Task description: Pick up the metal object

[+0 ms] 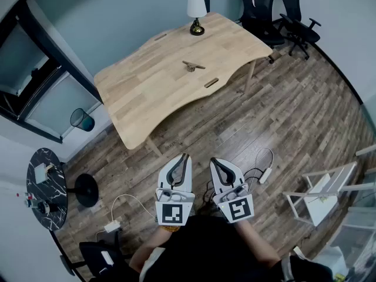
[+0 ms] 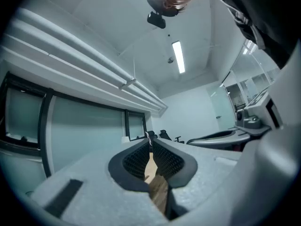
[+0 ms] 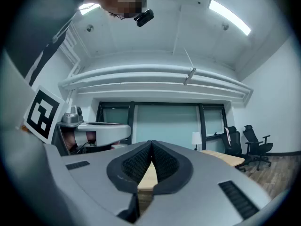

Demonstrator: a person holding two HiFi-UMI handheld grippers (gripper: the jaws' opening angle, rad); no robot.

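The metal object (image 1: 192,66) lies near the middle of the wooden desk (image 1: 141,93), and a white-shaded lamp (image 1: 196,13) stands at the desk's far edge. The left gripper (image 1: 185,156) and right gripper (image 1: 212,161) hang side by side on the desk's near side, well apart from it. Each is clenched on nothing.

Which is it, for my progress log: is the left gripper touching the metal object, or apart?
Apart. The head view shows the left gripper held over the floor, while the metal object lies well away on the table.
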